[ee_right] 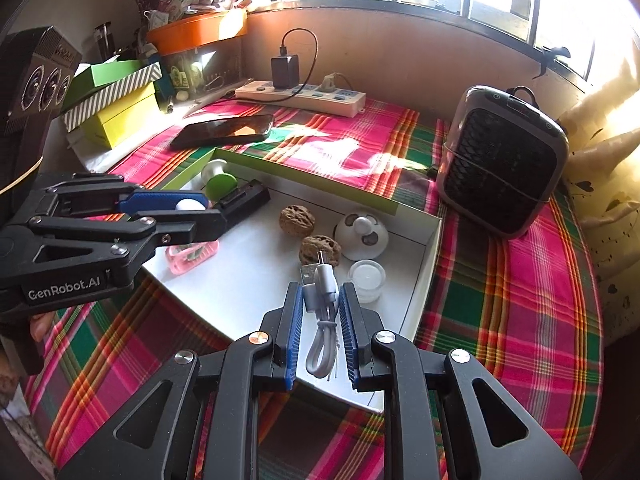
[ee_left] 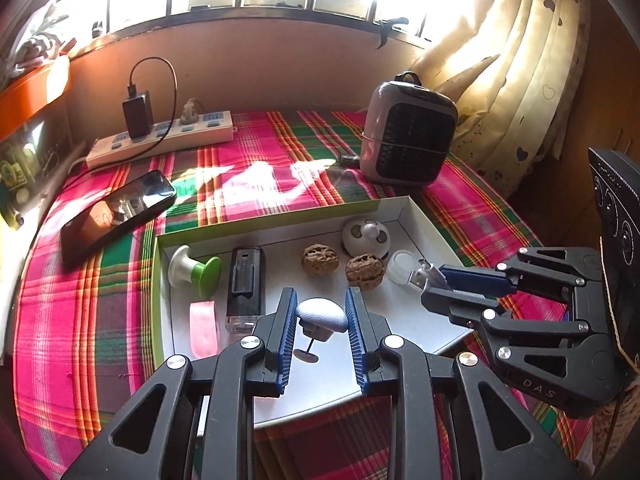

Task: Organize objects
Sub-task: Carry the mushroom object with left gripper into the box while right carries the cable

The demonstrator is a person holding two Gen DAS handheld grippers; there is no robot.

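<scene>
Over on the left wrist view, the white tray (ee_left: 424, 220) with its green rim looks mostly filled already: a green-and-white knob thing (ee_left: 196, 274), a black clip-like block (ee_left: 245, 280), a pink piece (ee_left: 203, 328), two walnuts (ee_left: 320, 259), a small white round gadget (ee_left: 366, 237) and a clear little cup (ee_left: 402, 266) are all seen lying inside it. The left gripper (ee_left: 321, 320) is clamped on a small white mushroom-shaped item (ee_left: 322, 315), which is held between the blue pads above the near part of the tray, so that one can't be counted as put down yet. From the right wrist view, the right gripper (ee_right: 320, 312) is squeezed shut on a white USB cable (ee_right: 322, 320), whose plugs stick out past the fingertips, just short of the nearer walnut and the clear cup, while its loop hangs back between the jaws over the tray's near edge. So probably two items are left to be dropped in, both carried right over the tray. A phone (ee_right: 224, 131), a power strip (ee_right: 304, 96) and a small heater (ee_right: 502, 160) are left out on the plaid cloth (ee_right: 520, 300); whether those get sorted too can't be told.
</scene>
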